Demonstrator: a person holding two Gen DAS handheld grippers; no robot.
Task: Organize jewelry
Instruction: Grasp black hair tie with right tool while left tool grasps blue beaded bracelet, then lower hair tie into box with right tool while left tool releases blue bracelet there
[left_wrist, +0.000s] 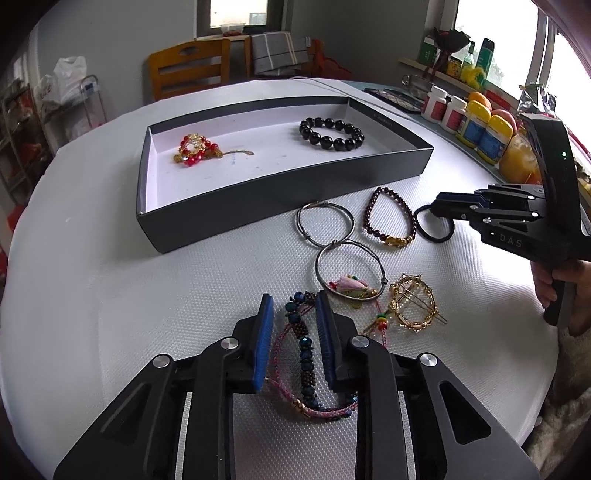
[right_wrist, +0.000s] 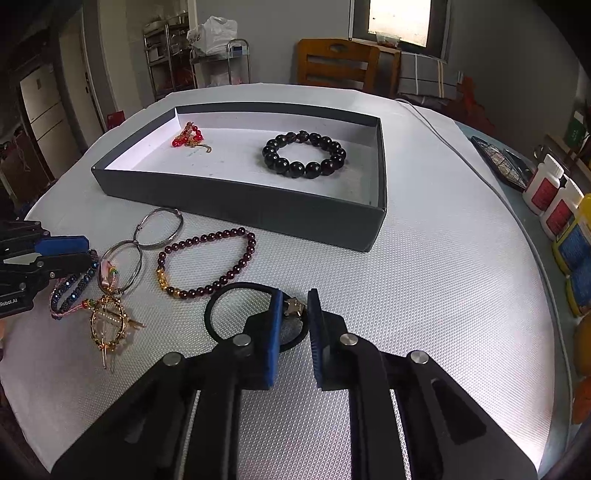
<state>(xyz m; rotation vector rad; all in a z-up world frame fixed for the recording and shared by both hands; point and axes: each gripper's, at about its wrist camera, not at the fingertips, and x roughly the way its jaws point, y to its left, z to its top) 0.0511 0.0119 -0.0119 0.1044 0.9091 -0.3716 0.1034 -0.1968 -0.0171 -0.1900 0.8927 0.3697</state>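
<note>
A dark grey tray holds a black bead bracelet and a red-and-gold piece. My left gripper is open, its jaws on either side of a blue beaded bracelet twined with a pink cord. My right gripper is open over a black hair tie, its jaws on either side of the tie's small gold charm. On the table lie a garnet bracelet, two silver bangles and a gold hair clip.
The round table has a white textured cover. Pill bottles and fruit line its right edge. A wooden chair stands behind the table. A white cable runs along the far right.
</note>
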